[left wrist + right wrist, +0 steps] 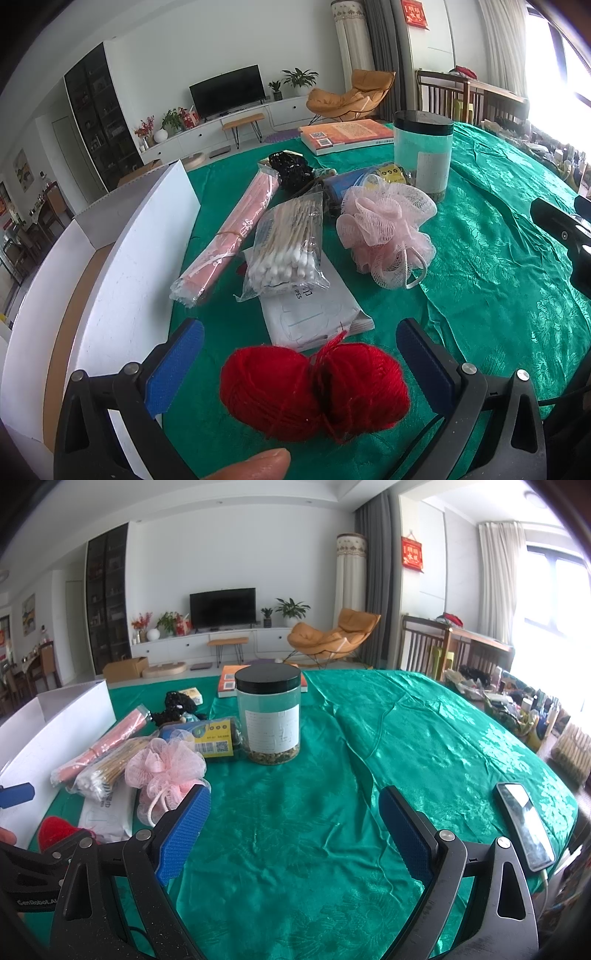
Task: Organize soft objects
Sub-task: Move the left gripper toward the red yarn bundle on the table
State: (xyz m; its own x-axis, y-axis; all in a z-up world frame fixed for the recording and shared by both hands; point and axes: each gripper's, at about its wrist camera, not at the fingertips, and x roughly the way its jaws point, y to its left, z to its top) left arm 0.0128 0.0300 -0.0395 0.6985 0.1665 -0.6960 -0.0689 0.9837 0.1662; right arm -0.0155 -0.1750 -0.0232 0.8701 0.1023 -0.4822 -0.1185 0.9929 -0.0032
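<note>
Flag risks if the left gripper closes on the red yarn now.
1. The red yarn is two balls joined by loose strands; the open left gripper may pinch only one and drag the other.
2. A loose tuft reaches the wipes pack and could snag it.
3. The white box stands close beside the left finger.

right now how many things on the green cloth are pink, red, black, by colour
Pink: 2 – the mesh bath pouf and the wrapped pink roll
Red: 1 – the yarn ball, between the open left gripper fingers
Black: 1 – the black fuzzy item
Total: 4
</note>
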